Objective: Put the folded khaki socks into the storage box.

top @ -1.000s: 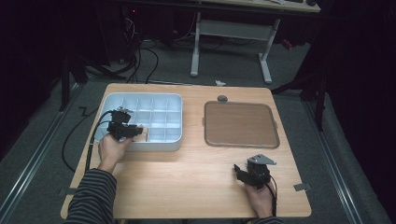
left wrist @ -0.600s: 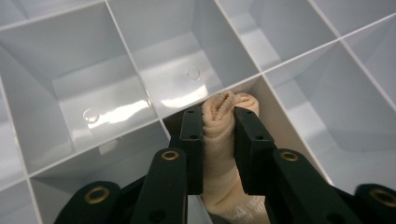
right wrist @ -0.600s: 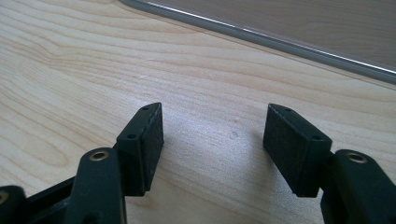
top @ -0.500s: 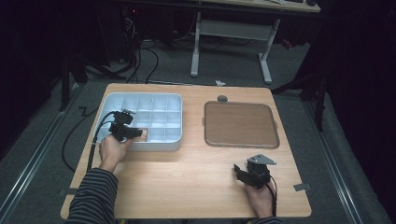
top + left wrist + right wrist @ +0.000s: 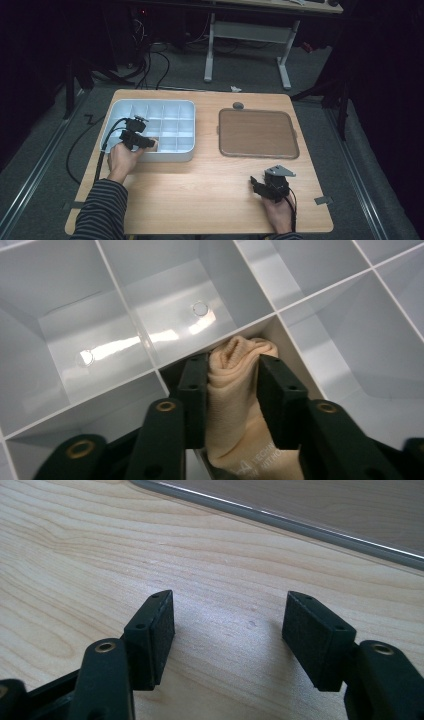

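The rolled beige sock (image 5: 235, 405) lies lengthwise between the jaws of the left gripper (image 5: 233, 390), its folded end pointing away from the hand and into a near-row compartment of the pale divided box (image 5: 172, 107), up against the cross wall. The jaws have just been opening; they now stand on either side of the roll, close against the cloth — whether the pads still press it I cannot tell, though it looks more like a loosened hold than a pinch. So the sock's long axis runs along the jaws, and a straight pull back and up should clear it without dragging it out. In the high view the left gripper (image 5: 136, 137) hangs over the box's near edge. The right gripper (image 5: 227, 630) rests well apart — jaws spread over bare table (image 5: 200, 200), beside the brown tray (image 5: 257, 132).
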The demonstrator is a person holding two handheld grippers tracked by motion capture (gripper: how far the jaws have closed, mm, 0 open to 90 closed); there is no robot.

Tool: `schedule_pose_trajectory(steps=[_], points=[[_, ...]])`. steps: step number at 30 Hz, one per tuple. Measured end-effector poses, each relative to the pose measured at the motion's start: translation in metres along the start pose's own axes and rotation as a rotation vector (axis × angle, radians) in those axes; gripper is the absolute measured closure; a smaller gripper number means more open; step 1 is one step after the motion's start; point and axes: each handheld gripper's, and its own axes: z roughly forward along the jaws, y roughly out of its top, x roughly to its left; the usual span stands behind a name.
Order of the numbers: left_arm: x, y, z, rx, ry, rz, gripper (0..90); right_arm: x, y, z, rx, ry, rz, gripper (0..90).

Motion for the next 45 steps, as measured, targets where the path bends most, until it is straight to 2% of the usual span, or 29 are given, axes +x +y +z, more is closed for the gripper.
schedule_pose_trajectory(steps=[5, 6, 12, 14, 26, 28, 29, 32, 35, 39, 42, 45], points=[[0.000, 0.000, -0.004, -0.020, -0.010, -0.008, 55.8, 0.000, 0.000, 0.000, -0.001, 0.000, -0.002, 37.9], [-0.001, 0.000, -0.006, -0.035, -0.002, 0.003, 53.7, 0.000, 0.000, 0.000, -0.001, 0.000, -0.002, 37.9], [-0.002, -0.002, -0.014, -0.071, -0.008, 0.005, 50.6, 0.000, 0.000, 0.000, 0.000, 0.001, -0.001, 37.7], [-0.003, -0.003, -0.018, -0.099, -0.007, 0.004, 49.5, 0.000, 0.000, 0.000, 0.000, 0.002, -0.001, 37.7], [0.000, -0.015, -0.039, -0.184, -0.006, 0.005, 48.1, 0.000, 0.000, 0.000, 0.000, 0.002, -0.001, 37.7], [-0.002, -0.016, -0.040, -0.188, 0.007, 0.015, 47.2, 0.000, 0.000, 0.000, 0.000, 0.002, -0.001, 37.7], [-0.006, -0.018, -0.044, -0.194, 0.030, 0.050, 46.7, 0.000, 0.000, 0.000, 0.000, 0.002, -0.001, 37.7], [-0.010, -0.020, -0.048, -0.214, 0.037, 0.061, 46.5, 0.000, 0.000, 0.000, 0.000, 0.001, -0.001, 37.7], [-0.012, -0.022, -0.054, -0.243, 0.023, 0.057, 46.4, 0.000, 0.000, 0.000, 0.000, 0.001, -0.002, 37.6], [-0.014, -0.027, -0.059, -0.256, 0.020, 0.066, 46.1, 0.000, 0.000, 0.000, 0.000, 0.001, -0.002, 37.6], [-0.015, -0.033, -0.066, -0.285, 0.006, 0.057, 46.1, 0.000, 0.000, 0.000, 0.000, 0.001, 0.000, 37.7], [-0.015, -0.037, -0.069, -0.299, 0.010, 0.059, 46.2, 0.000, 0.000, 0.000, 0.000, 0.002, -0.001, 37.7]])
